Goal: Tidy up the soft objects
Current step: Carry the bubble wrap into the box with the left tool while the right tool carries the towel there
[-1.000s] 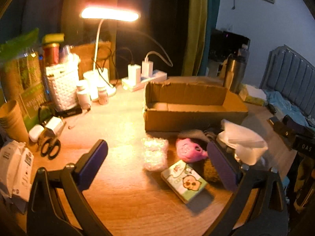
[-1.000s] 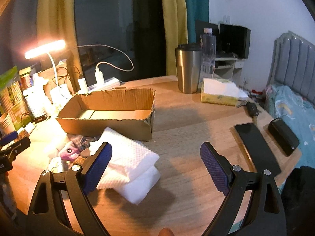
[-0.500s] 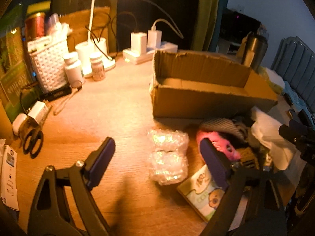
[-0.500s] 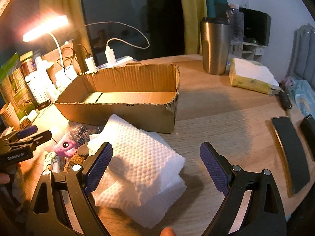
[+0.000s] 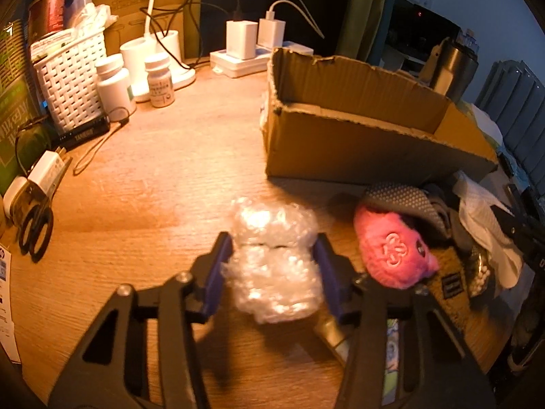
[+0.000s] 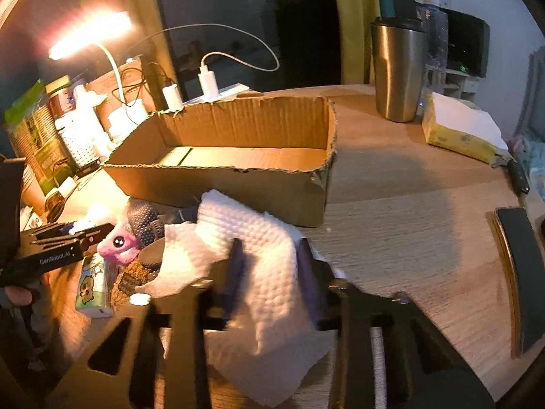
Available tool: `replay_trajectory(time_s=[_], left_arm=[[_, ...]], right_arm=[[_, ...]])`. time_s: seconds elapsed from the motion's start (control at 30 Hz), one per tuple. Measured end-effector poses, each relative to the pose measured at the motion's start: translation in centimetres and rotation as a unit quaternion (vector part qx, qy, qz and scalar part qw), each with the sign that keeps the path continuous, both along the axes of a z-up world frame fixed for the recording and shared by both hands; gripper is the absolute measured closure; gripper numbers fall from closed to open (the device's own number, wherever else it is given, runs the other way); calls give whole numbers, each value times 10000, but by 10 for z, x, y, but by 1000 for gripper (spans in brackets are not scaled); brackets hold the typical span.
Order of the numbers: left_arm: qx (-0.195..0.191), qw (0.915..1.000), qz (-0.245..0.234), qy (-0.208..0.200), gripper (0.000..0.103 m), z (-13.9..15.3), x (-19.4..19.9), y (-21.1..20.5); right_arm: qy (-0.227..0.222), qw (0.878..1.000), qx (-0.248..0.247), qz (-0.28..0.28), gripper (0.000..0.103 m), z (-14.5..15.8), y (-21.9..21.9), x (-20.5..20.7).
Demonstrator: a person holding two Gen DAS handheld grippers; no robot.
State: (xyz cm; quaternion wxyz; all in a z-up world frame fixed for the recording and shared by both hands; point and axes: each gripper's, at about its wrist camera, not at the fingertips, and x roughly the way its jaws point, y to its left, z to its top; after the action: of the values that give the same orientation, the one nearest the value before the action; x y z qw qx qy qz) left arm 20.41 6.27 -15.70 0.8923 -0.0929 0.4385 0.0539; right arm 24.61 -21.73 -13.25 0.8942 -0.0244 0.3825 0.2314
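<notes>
My left gripper (image 5: 272,255) is shut on a clear bubble-wrap bundle (image 5: 272,262) that rests on the wooden table. A pink plush toy (image 5: 391,252) lies just right of it, beside a grey dotted cloth (image 5: 402,201). My right gripper (image 6: 269,255) is shut on a stack of white paper towels (image 6: 259,248) in front of the open cardboard box (image 6: 238,156). The box (image 5: 357,126) stands behind the soft objects. The left gripper also shows in the right wrist view (image 6: 71,235), near the pink plush (image 6: 119,245).
A white basket (image 5: 68,78), pill bottles (image 5: 112,85), a lamp base and a power strip (image 5: 252,54) line the back left. Scissors (image 5: 34,231) lie at the left. A steel tumbler (image 6: 398,71), a tissue pack (image 6: 460,133) and a dark phone (image 6: 521,279) sit to the right.
Both grippers moved forward and down and closed: the left onto the bubble wrap, the right onto the paper towels.
</notes>
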Motion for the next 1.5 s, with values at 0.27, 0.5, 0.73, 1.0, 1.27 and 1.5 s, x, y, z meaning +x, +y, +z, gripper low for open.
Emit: replay_trajectory(time_s=[0.27, 0.5, 0.73, 1.0, 1.27, 1.5], left_arm=[[-114, 9998, -85, -111, 61, 3, -5, -2], [-193, 9987, -132, -452, 61, 23, -12, -3], [-257, 9957, -270, -845, 61, 51, -16, -9], [-262, 9901, -472, -1293, 61, 81, -8, -21], [-208, 9846, -633, -1614, 61, 102, 7, -35], [-196, 9788, -755, -1893, 61, 120, 26, -50]], right_arm=[[-405, 9989, 222, -107, 87, 21, -12, -8], [-789, 9960, 422, -77, 87, 48, -18, -13], [-1093, 9933, 368, 2, 87, 69, -17, -11], [-1469, 9886, 269, 166, 87, 92, -11, 2], [-1790, 9825, 293, 428, 87, 112, -1, 23], [-1888, 9794, 398, 590, 87, 117, 5, 48]])
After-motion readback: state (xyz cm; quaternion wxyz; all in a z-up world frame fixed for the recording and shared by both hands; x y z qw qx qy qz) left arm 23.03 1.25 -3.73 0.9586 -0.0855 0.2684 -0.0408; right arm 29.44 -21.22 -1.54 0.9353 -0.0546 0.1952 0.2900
